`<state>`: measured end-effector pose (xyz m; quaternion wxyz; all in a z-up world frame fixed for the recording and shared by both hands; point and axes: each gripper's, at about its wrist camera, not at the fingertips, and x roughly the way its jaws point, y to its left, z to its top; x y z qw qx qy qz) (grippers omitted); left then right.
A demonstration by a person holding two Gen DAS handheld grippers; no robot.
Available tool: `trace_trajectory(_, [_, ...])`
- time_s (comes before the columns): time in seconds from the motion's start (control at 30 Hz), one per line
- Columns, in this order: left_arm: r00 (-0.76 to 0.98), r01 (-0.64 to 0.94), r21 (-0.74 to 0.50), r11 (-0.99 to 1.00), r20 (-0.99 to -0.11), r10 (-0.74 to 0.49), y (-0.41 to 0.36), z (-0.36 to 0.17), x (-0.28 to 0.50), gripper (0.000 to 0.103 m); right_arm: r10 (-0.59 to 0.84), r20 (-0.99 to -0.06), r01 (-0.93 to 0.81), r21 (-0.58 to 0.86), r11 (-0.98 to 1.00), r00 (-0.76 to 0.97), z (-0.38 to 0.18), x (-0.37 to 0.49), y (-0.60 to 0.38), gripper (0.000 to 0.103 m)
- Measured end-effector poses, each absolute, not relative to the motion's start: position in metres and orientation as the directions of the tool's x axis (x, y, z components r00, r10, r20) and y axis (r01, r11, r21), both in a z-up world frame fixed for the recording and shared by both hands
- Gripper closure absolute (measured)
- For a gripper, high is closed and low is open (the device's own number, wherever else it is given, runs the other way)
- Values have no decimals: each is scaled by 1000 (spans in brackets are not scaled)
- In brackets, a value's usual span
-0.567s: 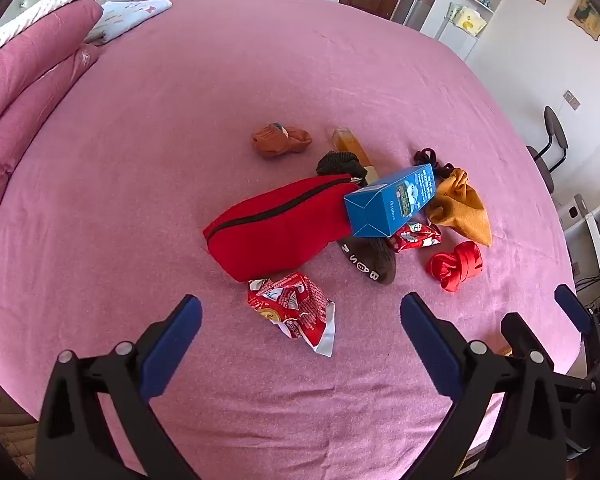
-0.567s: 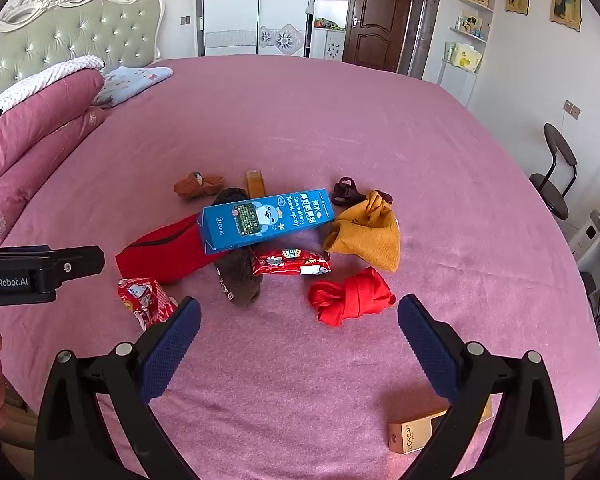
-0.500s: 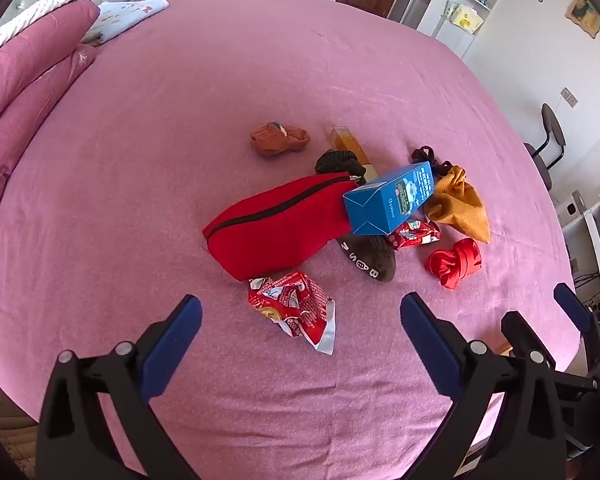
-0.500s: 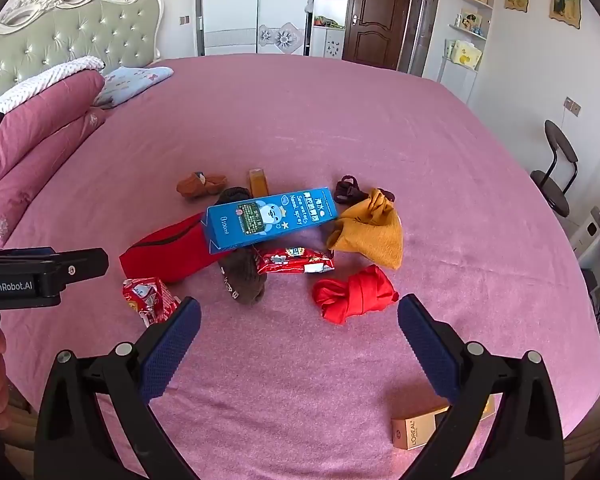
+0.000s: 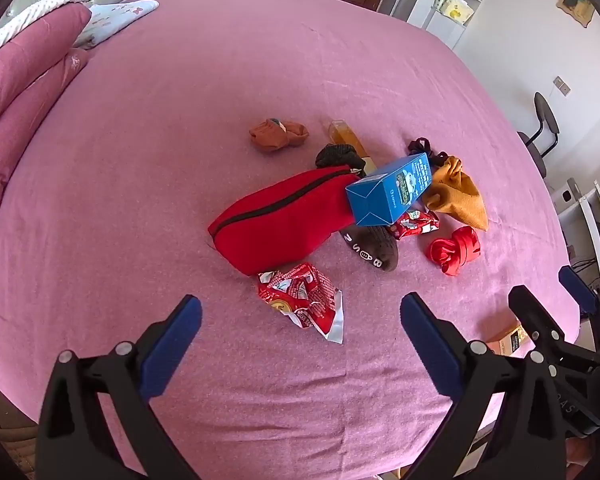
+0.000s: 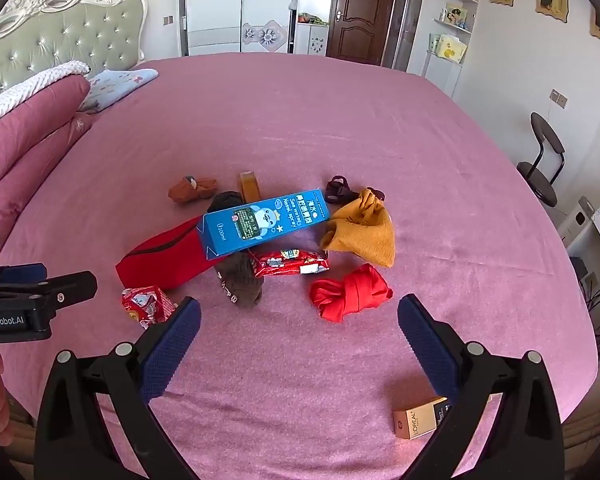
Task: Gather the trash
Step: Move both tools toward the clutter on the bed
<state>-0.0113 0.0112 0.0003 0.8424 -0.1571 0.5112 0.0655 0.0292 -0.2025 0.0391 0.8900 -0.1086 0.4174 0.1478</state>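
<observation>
Left tongs (image 5: 300, 320) gape wide and empty just short of the crumpled red wrapper (image 5: 300, 300).

— What is counted on the bed (image 6: 300, 120)?
— Two red snack wrappers (image 5: 300, 300) (image 6: 288, 262); three boxes: one blue (image 6: 260, 224), one gold (image 6: 420, 422), one amber (image 6: 249, 186).
— And cloth?
— One red pouch (image 5: 276, 220), one yellow bag (image 6: 362, 230), one brown sock (image 6: 240, 280), one red bundle (image 6: 350, 290).
</observation>
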Motion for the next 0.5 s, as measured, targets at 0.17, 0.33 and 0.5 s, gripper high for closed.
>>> trace_trajectory(0.17, [461,-263,-191,946,-886,-51,11,1,-10,4,176,-777,-361,-71,930,605,38,31,-202,8])
trace_trajectory(0.33, [455,-254,-187,949,-889,-54,8,0,-8,4,174,-782,-355,-64,933,598,38,34,-204,8])
trace_trajectory(0.5, [455,-246,-191,950,-888,-60,4,4,-4,4,174,-788,-353,-60,934,591,38,38,-208,8])
